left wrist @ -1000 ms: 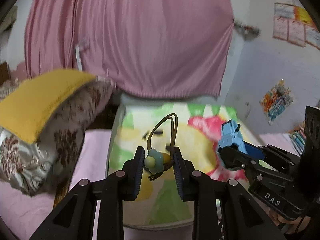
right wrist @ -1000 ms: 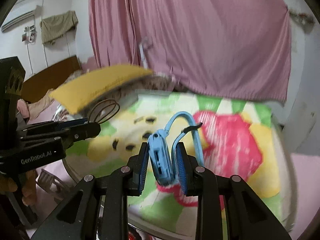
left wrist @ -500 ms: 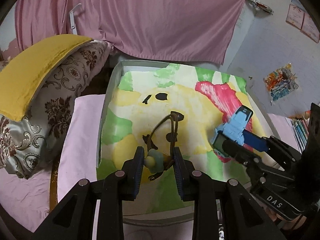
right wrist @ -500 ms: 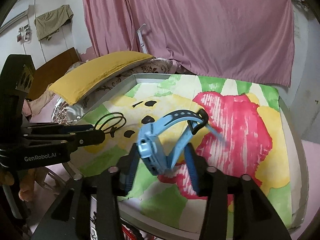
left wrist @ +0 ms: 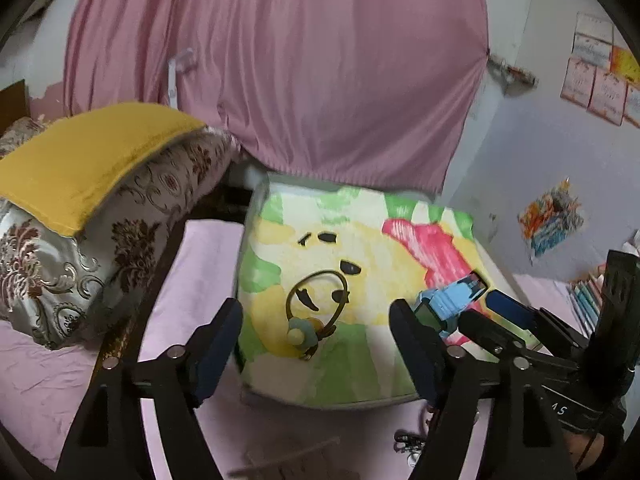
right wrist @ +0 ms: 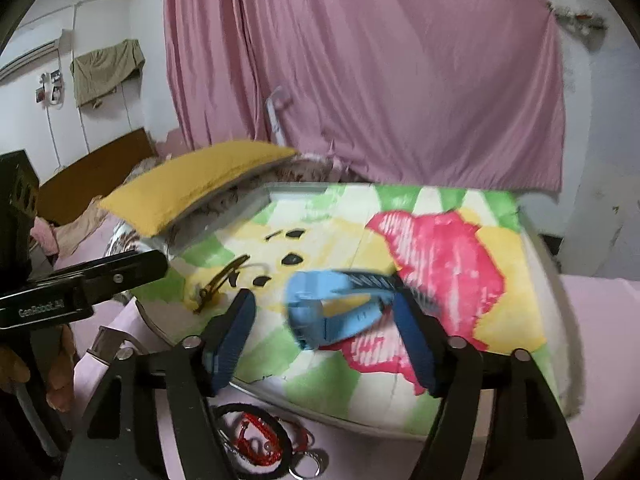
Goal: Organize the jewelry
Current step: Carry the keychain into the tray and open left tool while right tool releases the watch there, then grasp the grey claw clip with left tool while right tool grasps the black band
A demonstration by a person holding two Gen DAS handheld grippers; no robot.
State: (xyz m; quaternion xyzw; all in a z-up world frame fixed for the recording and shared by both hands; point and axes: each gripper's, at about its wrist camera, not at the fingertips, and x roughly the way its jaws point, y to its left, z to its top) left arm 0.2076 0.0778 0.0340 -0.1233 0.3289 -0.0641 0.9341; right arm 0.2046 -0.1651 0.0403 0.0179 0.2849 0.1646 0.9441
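A brown hair tie with a pale green and blue charm [left wrist: 316,312] lies on the colourful towel-lined tray [left wrist: 360,376]; it also shows in the right wrist view [right wrist: 224,280]. My left gripper [left wrist: 316,344] is open just above and around it, not touching. A light blue watch [right wrist: 332,308] lies on the towel between the fingers of my open right gripper [right wrist: 326,336]; it also shows in the left wrist view [left wrist: 452,300]. The watch is blurred.
A yellow and floral pillow [left wrist: 92,200] lies left of the tray. A pink curtain [left wrist: 280,72] hangs behind. On the pink sheet in front of the tray lie a black cord with red beads [right wrist: 256,436] and a key ring [right wrist: 308,464].
Both grippers have opened. The hair tie and the blue watch have been let go and now lie on the towel. Both grippers have drawn back slightly.
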